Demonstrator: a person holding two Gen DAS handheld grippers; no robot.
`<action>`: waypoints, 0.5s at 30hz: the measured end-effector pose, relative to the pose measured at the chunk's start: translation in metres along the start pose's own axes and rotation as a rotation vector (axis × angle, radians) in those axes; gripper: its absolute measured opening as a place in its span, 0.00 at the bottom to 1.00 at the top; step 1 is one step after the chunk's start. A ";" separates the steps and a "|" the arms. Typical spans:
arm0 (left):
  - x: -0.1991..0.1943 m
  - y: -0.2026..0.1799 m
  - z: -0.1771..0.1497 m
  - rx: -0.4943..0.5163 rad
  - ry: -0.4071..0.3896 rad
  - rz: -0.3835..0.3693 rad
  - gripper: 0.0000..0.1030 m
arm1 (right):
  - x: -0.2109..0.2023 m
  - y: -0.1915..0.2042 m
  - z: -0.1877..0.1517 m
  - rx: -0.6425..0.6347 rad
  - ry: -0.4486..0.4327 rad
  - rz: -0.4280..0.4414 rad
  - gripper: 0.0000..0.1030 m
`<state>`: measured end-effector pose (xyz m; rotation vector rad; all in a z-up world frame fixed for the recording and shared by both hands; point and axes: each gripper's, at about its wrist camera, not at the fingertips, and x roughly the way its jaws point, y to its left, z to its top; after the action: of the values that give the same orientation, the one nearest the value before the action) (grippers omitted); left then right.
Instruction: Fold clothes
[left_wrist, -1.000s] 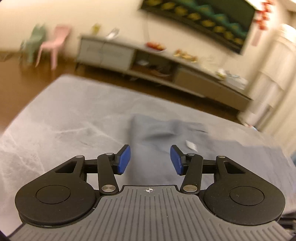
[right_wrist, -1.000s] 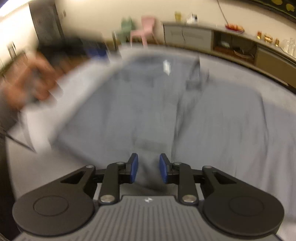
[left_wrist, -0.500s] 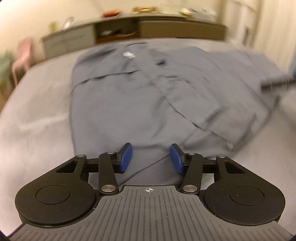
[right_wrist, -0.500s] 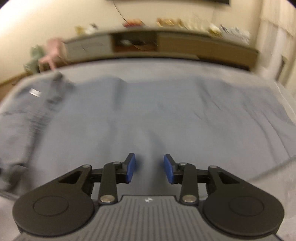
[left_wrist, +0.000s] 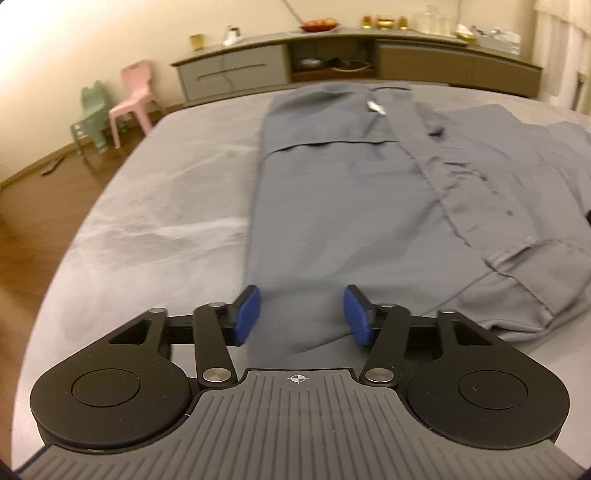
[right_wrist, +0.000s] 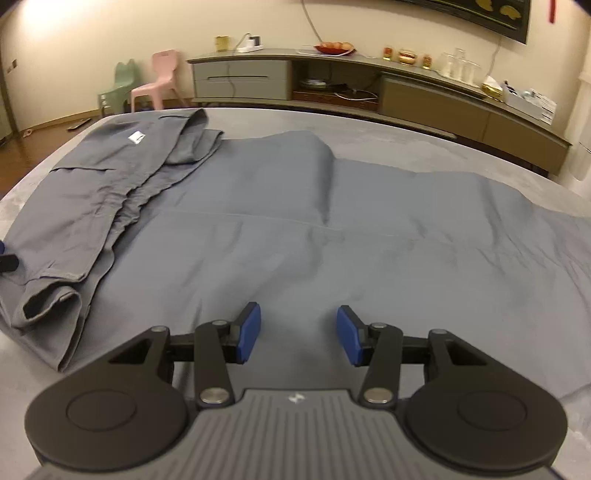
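Observation:
A grey shirt (left_wrist: 332, 203) lies flat on a grey padded surface (left_wrist: 166, 203), its white neck label (left_wrist: 376, 108) at the far end. Its left side is folded over the middle, and a sleeve cuff (right_wrist: 51, 295) lies near the front edge. My left gripper (left_wrist: 301, 314) hovers over the near hem at the folded left edge. Its jaws are opening, with cloth below the blue pads (left_wrist: 247, 314) but not pinched. My right gripper (right_wrist: 299, 334) hangs over the near hem of the spread right half of the shirt (right_wrist: 295, 221). Its jaws are also opening, with nothing gripped.
A long low sideboard (left_wrist: 332, 70) with bowls and glasses runs along the far wall. A pink chair (left_wrist: 133, 96) and a green chair (left_wrist: 90, 118) stand at the back left. Wooden floor (left_wrist: 37, 240) lies beyond the surface's left edge.
The left gripper swung round and dropped toward the shirt's near hem. The right gripper swept rightward across the shirt to its spread half. Both pairs of pads stand wider apart.

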<state>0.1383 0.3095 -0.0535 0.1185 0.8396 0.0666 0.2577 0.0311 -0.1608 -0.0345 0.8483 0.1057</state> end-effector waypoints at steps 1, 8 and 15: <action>-0.001 0.002 -0.001 -0.010 0.005 0.006 0.52 | -0.002 -0.004 -0.002 0.002 0.001 0.000 0.46; -0.013 0.004 0.002 -0.054 0.020 -0.004 0.39 | -0.032 -0.074 -0.031 0.045 -0.002 -0.077 0.43; -0.057 -0.083 0.041 0.057 -0.133 -0.158 0.41 | -0.061 -0.157 -0.035 0.095 -0.016 -0.200 0.43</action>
<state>0.1317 0.2182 0.0049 0.1088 0.7154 -0.1132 0.2084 -0.1325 -0.1402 -0.0289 0.8285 -0.1220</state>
